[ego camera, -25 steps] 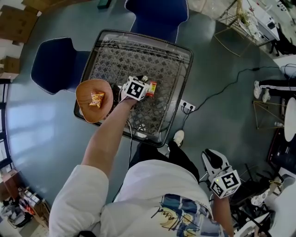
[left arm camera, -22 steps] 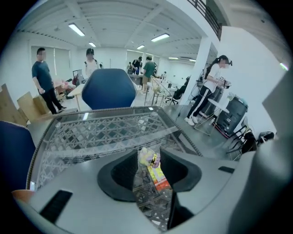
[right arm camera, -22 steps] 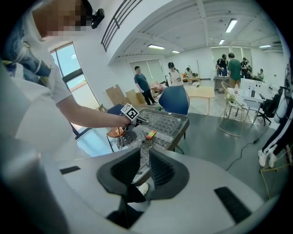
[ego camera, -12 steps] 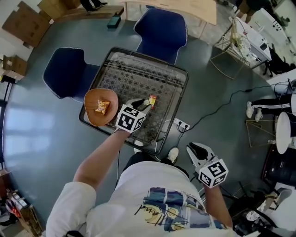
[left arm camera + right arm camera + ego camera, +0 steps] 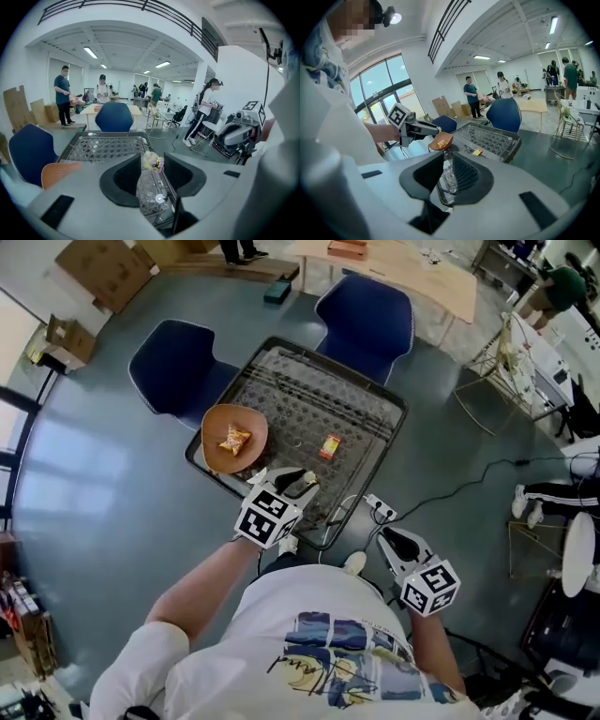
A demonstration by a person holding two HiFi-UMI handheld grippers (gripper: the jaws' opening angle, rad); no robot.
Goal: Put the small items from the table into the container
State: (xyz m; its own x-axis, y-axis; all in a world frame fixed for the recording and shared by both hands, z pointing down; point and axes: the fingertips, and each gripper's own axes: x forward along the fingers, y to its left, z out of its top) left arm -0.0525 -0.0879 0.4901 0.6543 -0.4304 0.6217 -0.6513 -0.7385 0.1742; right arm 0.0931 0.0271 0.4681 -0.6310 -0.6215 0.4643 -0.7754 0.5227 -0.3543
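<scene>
My left gripper (image 5: 302, 482) hangs over the near edge of the mesh-topped table (image 5: 361, 395), shut on a small yellowish wrapped item (image 5: 152, 161). Left of it the orange wooden bowl (image 5: 214, 420) rests on the table's left edge and holds an orange snack packet (image 5: 234, 439). A small red and yellow packet (image 5: 329, 446) lies on the mesh beyond the gripper. My right gripper (image 5: 392, 538) is off the table, low on the right; its jaws stand a narrow gap apart with nothing between them. The right gripper view shows the bowl (image 5: 440, 140) and the red packet (image 5: 477, 152).
Two blue chairs (image 5: 178, 362) (image 5: 364, 315) stand at the table's far sides. A white power strip (image 5: 380, 509) and its cable lie on the floor by the near right corner. A wooden table (image 5: 394, 263), cardboard boxes (image 5: 98, 268) and standing people are further off.
My left gripper has lifted from the mesh beside the red packet and drawn back toward the near table edge, with the small yellowish item in it. The right gripper has hardly shifted.
</scene>
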